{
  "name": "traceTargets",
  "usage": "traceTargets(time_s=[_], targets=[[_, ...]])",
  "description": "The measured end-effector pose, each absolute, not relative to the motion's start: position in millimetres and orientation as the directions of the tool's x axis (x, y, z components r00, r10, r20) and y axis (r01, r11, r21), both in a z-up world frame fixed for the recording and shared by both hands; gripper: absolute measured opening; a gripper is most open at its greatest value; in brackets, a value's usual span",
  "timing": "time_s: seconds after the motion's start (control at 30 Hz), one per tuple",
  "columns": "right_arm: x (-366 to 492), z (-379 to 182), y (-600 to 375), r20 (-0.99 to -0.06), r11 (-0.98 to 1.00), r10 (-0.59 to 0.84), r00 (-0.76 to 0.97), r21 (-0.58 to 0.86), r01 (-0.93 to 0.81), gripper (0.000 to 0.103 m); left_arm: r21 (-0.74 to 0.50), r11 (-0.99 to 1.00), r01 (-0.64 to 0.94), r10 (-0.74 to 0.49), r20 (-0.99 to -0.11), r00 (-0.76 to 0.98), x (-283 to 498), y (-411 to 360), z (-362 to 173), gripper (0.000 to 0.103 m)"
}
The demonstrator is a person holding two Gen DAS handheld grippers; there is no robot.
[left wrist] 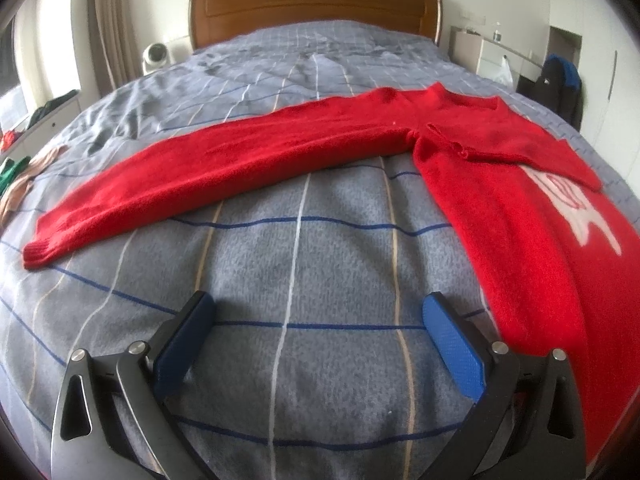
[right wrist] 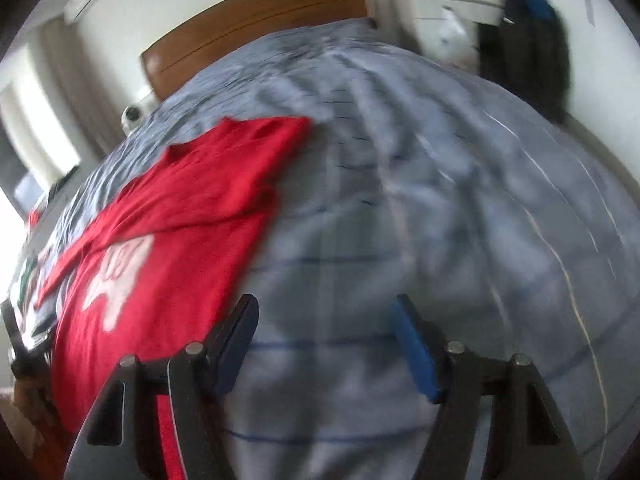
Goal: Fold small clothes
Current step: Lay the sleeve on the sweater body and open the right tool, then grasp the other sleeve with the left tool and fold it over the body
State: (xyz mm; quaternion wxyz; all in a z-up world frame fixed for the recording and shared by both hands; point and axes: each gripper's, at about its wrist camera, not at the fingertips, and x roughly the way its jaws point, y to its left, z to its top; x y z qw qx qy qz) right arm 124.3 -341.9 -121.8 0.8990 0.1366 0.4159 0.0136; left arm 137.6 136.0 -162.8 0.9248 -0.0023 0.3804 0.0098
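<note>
Jaws on both my grippers gape empty; red sweater (left wrist: 500, 208) lies right of frame, one sleeve (left wrist: 192, 176) unfolded, so a hasty grab could bunch it.

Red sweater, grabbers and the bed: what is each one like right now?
Red sweater: flat on the bed, one sleeve folded across its chest, the other sleeve stretched straight out.
Left gripper: jaws open, empty, over bare bedspread.
Right gripper: jaws open, empty, beside the sweater.
Bedspread: spread out, wrinkled near the headboard.
</note>
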Motion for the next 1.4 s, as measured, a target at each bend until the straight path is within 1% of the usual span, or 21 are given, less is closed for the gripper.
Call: traceTargets(time_s=[0.13,0.27,0.63,1.1,1.17,1.27,1.33,1.4], targets=[[110,-135,-350,-0.701,0.946,0.147,0.698,0.305,0.107,0.069,0.012,1.0,-0.024,0.026,-0.696,0.717,136,135,-164,0.103],[112,-136,-346,-0.703,0.953,0.143,0.696,0.288,0.096,0.073,0.014,1.0,-0.025,0.027,-0.694,0.719,136,136,-164,0.103],[107,-140,-341,-0.7,0.959,0.12,0.704,0.264,0.099,0.073,0.005,1.0,-0.018,0.016,-0.702,0.712,136,136,-163,0.103],[106,-140,-340,-0.698,0.959,0.121,0.706,0.266,0.099,0.073,0.012,1.0,-0.026,0.027,-0.701,0.712,134,135,-162,0.103],[106,-140,-340,-0.698,0.959,0.122,0.706,0.267,0.099,0.073,0.02,0.999,-0.031,0.036,-0.713,0.7,133,134,-157,0.102],[106,-140,-340,-0.698,0.958,0.122,0.706,0.268,0.099,0.073,0.037,0.999,0.008,0.021,-0.731,0.683,131,130,-139,0.102],[106,-140,-340,-0.698,0.959,0.122,0.706,0.267,0.099,0.073,0.021,0.999,0.028,-0.004,-0.727,0.686,126,133,-123,0.102],[106,-140,-340,-0.698,0.959,0.122,0.706,0.267,0.098,0.074,-0.019,0.998,0.054,-0.051,-0.732,0.679,124,148,-100,0.103]])
